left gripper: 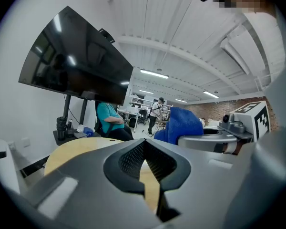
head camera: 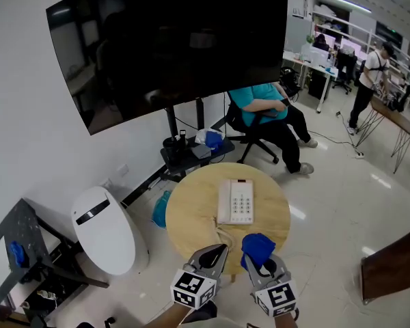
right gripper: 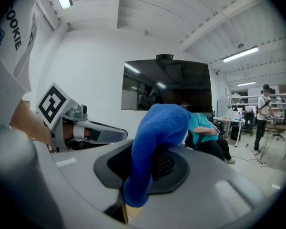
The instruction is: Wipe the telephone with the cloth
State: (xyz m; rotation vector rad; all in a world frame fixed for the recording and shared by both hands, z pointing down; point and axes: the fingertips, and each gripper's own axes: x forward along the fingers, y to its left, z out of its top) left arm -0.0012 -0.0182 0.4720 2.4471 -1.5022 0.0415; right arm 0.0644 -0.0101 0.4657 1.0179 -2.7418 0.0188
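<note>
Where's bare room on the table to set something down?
The round wooden table is bare left of the white keypad telephone, with a thinner strip on its right. The near edge is crowded: left tool, right tool, blue cloth.

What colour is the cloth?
The cloth is bright blue, clearest in the right gripper view.

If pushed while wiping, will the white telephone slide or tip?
The white push-button telephone lies flat on the smooth round wooden table, so it probably slides rather than tips. Its handset seems only to rest there and may shift.
</note>
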